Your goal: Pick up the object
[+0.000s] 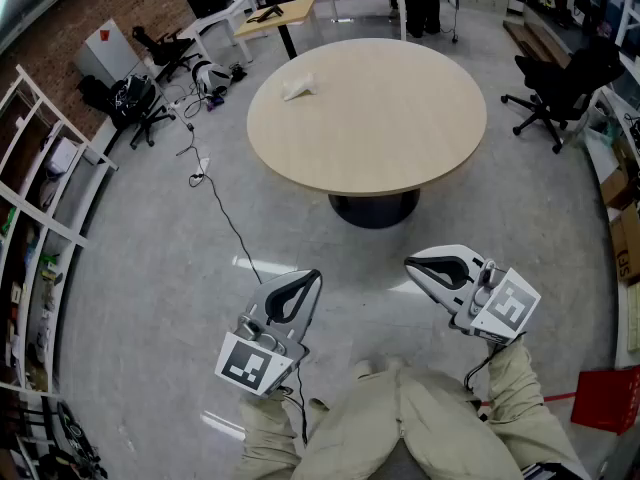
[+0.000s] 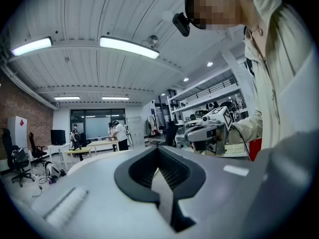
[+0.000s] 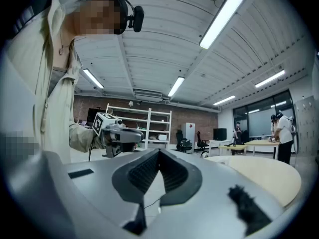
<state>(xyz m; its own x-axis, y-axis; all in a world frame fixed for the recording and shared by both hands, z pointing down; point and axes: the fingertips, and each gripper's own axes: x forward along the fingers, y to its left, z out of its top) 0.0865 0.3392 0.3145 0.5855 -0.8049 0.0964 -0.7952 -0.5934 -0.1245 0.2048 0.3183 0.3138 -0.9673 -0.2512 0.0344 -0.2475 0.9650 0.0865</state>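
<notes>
Left tongs, right tongs shut; white object well apart, on table.

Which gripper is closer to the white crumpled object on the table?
Left, narrowly. The left gripper is over the floor, short of the round table, roughly in line with the white crumpled object on its left side; the right gripper is offset further right.

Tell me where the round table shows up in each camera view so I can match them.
Head view: round table, upper centre, filling the middle.
Left gripper view: thin pale strip, low, left of centre.
Right gripper view: lower right, curved edge showing.
Shared landmark: the yellow-topped desks behind it, with people standing by.
</notes>
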